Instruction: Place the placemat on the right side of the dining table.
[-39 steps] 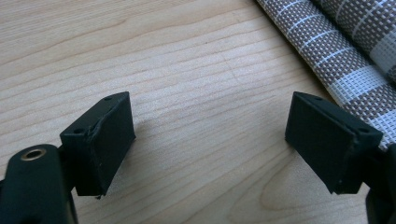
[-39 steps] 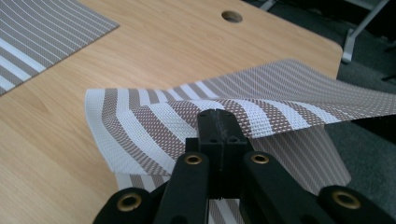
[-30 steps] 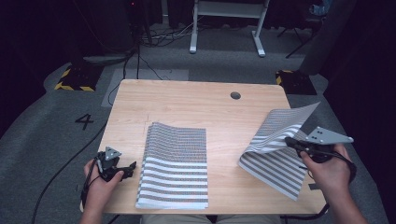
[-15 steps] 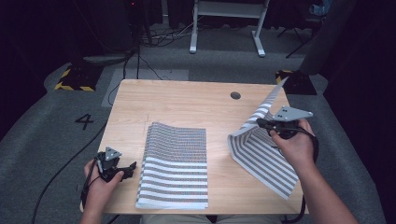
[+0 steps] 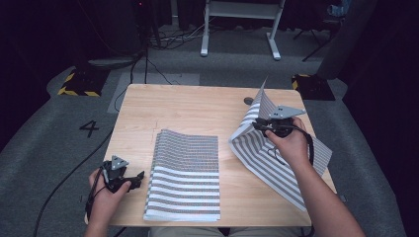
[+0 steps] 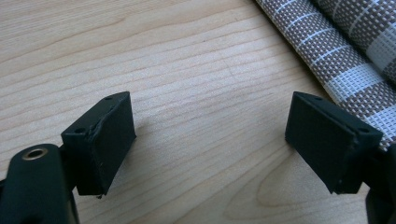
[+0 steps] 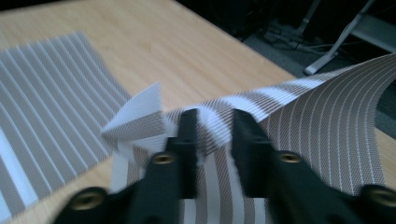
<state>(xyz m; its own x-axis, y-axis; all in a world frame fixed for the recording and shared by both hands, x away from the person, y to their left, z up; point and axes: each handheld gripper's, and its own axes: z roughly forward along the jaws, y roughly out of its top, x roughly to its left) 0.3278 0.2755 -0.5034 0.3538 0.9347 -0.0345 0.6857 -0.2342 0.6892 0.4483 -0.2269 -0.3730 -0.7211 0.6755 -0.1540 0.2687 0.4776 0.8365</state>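
Striped woven mat lifted at counter's 3 o'clock side, its fold between right gripper's jaws, just been opening, left gripper at 8 o'clock, jaws spread beside second mat.

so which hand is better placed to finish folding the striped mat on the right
Right: its gripper already has the lifted mat between its fingers. The left gripper rests open by the folded mat.

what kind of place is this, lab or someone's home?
Likely a lab or recording studio, not a home: grey carpet with a taped number 4, hazard-striped floor plates, loose cables, one bare wooden table.
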